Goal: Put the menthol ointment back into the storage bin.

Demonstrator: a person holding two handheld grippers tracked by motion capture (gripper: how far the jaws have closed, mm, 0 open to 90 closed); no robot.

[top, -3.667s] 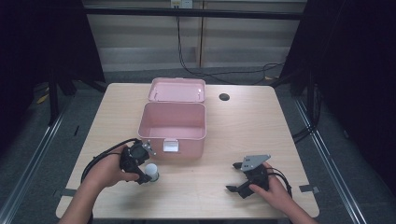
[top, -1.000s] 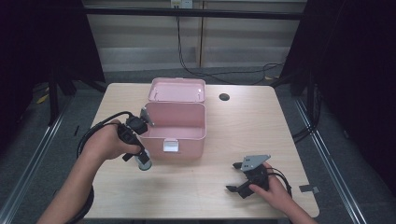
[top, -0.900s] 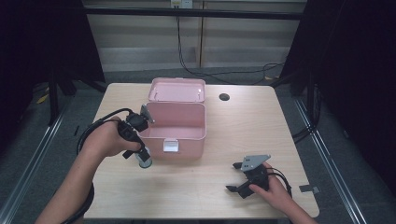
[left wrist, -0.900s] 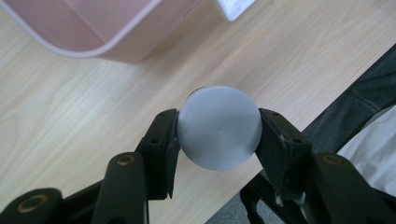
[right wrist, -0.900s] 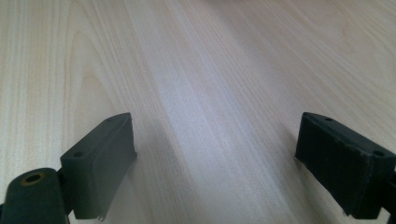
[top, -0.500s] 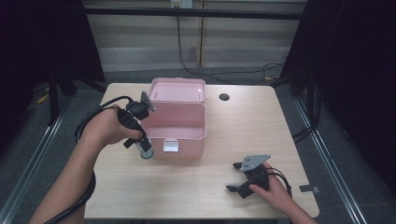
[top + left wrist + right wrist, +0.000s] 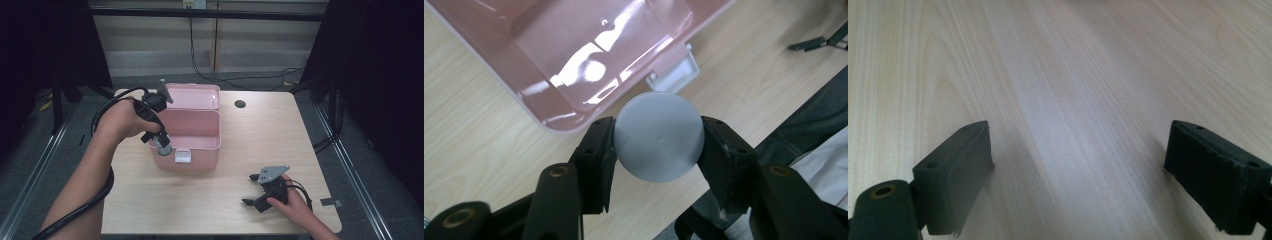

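An open pink box (image 7: 192, 131) with its lid tipped back stands mid-table. My left gripper (image 7: 161, 141) is shut on a grey round-ended cylinder (image 7: 163, 145), held upright above the box's front left corner. In the left gripper view the cylinder's round grey end (image 7: 659, 136) sits squeezed between both jaws, over the box's front wall (image 7: 555, 107) and white latch (image 7: 675, 74). My right gripper (image 7: 254, 190) rests on the table near the front right, open, with bare wood between its jaws (image 7: 1073, 165).
A small dark hole (image 7: 240, 104) sits in the tabletop behind the box. A thick black cable (image 7: 100, 186) trails from the left gripper along the forearm. Bare wooden table (image 7: 280, 140) stretches to the right of the box. Dark floor and rails flank the table.
My left gripper has lifted the grey cylinder from the table's front left and carried it back and right, up to the box's front left corner. The right gripper has stayed put.
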